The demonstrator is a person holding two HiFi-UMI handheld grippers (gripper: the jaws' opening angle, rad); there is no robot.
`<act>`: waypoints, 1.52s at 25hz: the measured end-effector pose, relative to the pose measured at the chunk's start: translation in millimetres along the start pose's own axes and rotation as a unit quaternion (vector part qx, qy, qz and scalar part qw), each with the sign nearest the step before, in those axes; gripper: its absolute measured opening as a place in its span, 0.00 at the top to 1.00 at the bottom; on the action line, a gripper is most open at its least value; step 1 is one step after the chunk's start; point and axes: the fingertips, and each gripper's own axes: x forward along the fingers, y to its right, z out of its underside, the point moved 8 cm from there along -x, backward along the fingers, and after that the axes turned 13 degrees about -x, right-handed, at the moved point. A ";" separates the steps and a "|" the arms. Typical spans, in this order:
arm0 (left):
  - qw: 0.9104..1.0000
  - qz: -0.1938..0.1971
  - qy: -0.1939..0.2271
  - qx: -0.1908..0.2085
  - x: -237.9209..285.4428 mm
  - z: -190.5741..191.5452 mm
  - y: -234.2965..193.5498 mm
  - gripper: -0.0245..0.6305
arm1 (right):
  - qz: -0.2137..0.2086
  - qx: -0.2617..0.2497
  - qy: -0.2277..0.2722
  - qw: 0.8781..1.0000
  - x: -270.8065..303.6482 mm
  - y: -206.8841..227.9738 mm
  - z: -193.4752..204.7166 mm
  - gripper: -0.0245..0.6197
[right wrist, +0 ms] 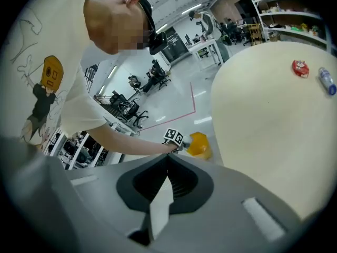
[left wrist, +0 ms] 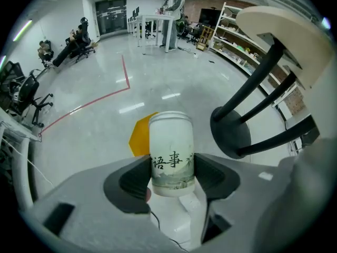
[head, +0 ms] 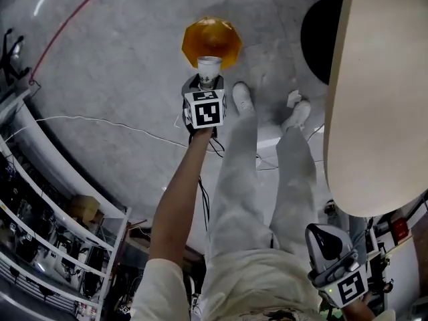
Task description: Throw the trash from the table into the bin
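Note:
My left gripper is shut on a white paper cup with dark print, held low over the floor just in front of the orange bin. In the left gripper view the cup stands between the two dark pads, which press on its sides, and the bin shows behind it. My right gripper is shut with nothing in it, at the lower right beside the round cream table. In the right gripper view its jaws meet, and a red item and a small bottle lie on the table.
The table's black round base stands on the grey floor right of the bin. A small white crumpled piece lies by the person's shoes. White shelving runs along the left, and thin cables cross the floor.

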 end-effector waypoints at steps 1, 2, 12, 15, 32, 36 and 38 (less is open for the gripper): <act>1.000 -0.002 -0.003 -0.001 12.9 1.7 -2.7 0.57 | -0.006 0.004 -0.002 1.000 5.8 0.1 4.3 0.95; 1.000 -0.004 -0.005 -0.002 25.3 2.9 -5.9 0.57 | -0.012 0.009 -0.003 1.000 10.9 -0.6 8.2 0.95; 0.999 -0.028 -0.010 0.013 128.8 -4.5 -30.2 0.57 | -0.029 -0.024 0.010 0.999 65.1 1.2 25.6 0.95; 0.999 -0.030 -0.012 0.015 147.4 -5.6 -29.3 0.57 | -0.023 -0.049 0.021 0.998 84.3 4.6 28.5 0.95; 1.000 -0.016 0.011 0.009 168.0 -4.1 -27.0 0.57 | 0.014 -0.150 0.075 0.986 206.2 24.3 42.0 0.95; 1.000 -0.017 0.012 0.004 167.7 -9.4 -28.4 0.57 | 0.037 -0.133 0.083 0.987 254.9 43.6 37.5 0.95; 1.000 -0.015 0.017 0.004 168.5 -11.6 -29.0 0.57 | 0.043 -0.125 0.080 0.988 277.0 56.8 37.3 0.95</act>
